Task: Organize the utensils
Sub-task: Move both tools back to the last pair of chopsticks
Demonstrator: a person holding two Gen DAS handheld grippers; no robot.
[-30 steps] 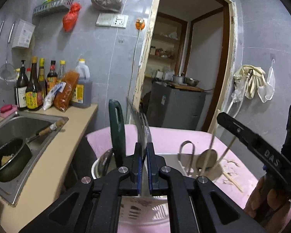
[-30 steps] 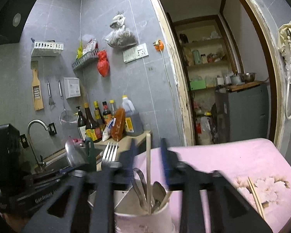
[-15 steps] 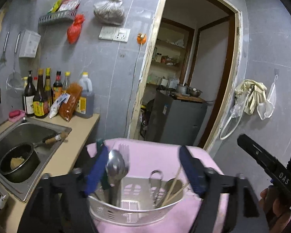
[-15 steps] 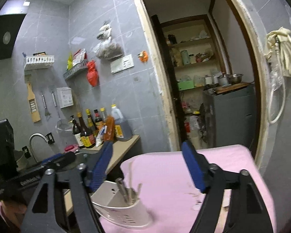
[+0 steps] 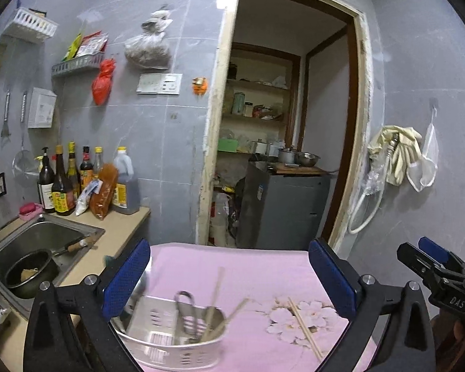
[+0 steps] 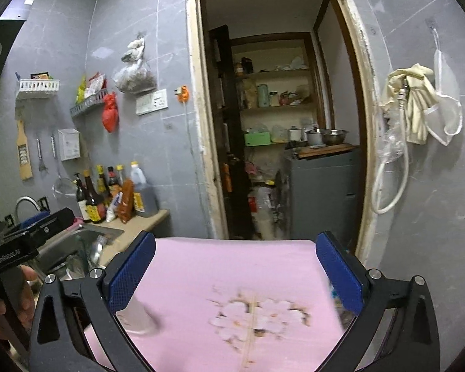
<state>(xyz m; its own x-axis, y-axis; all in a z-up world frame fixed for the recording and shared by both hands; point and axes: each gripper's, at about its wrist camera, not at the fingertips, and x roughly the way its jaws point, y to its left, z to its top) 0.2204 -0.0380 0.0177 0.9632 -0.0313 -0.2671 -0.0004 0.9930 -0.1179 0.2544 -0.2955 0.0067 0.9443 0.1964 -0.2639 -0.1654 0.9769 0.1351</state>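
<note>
My left tool (image 5: 229, 274), clamped on a knife a second ago, now gapes wide and empty. Below it the white utensil basket (image 5: 170, 344) holds tongs and chopsticks. My right tool (image 6: 235, 266) is wide too, above loose chopsticks (image 6: 251, 331) on the pink tabletop (image 6: 232, 260).

Perforated white plastic caddy (image 5: 170, 345), wooden chopsticks (image 5: 303, 325), seemingly matt pink cloth (image 5: 263, 272).
</note>
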